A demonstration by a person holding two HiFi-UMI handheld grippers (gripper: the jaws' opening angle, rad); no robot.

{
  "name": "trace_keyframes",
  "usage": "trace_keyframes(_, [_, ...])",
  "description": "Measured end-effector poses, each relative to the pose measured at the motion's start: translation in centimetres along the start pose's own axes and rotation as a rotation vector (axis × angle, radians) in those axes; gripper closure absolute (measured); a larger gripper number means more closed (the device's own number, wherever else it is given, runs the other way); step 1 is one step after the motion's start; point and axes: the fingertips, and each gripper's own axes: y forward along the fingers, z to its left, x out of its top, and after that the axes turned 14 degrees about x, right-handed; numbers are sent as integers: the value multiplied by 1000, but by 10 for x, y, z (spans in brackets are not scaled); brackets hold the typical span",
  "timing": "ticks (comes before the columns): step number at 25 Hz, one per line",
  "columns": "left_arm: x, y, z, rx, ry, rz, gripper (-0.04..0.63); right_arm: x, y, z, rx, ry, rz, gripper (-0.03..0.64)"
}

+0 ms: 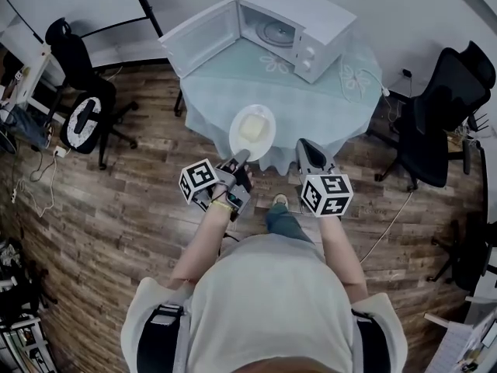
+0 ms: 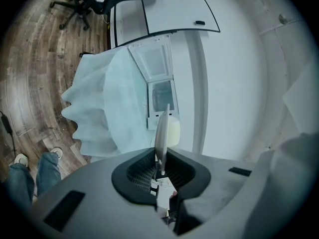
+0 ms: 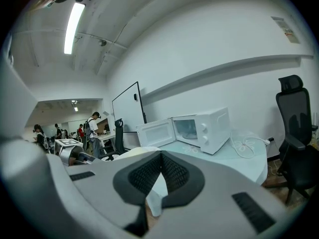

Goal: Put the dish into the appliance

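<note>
My left claw [image 1: 239, 158] pinches the dish [image 1: 265, 141] by its near rim, at the table's [image 1: 225, 84] front edge; held so thinly, it may tip, spilling its food [image 1: 250, 127].

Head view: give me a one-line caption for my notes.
Left gripper holds the plate by its rim, facing the open-doored microwave on the round table.

Soft, even indoor light, no hard shadows: head view is brightest at the white microwave [image 1: 299, 29], w/ the wood floor [image 1: 116, 224] below and left of it dimmer. In right gripper view a ceiling strip light [image 3: 74, 28] high up left of the microwave glares white & the wall [image 3: 214, 59] behind it looks washed out. All 3 views are fisheye, lines bending & corners going black away from the microwave; foreground nearest the lens is soft.
</note>
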Motion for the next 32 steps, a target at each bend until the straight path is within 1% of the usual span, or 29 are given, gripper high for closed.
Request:
trace_keyframes(11, [36, 66, -34, 14, -12, -17, 543, 36, 62, -61, 62, 15, -7, 609])
trace_keyframes(15, [46, 84, -45, 12, -18, -29, 543, 49, 77, -79, 81, -3, 0, 609])
trace_keyframes(21, [64, 117, -56, 32, -31, -53, 543, 58, 100, -112, 110, -18, 20, 609])
trace_keyframes(24, [69, 131, -59, 30, -45, -66, 543, 60, 106, -126, 126, -19, 26, 610])
trace_keyframes(28, [78, 147, -61, 33, -58, -89, 543, 59, 115, -141, 150, -20, 40, 609])
trace_keyframes(32, [86, 159, -63, 40, -60, -95, 543, 58, 121, -153, 166, -8, 48, 609])
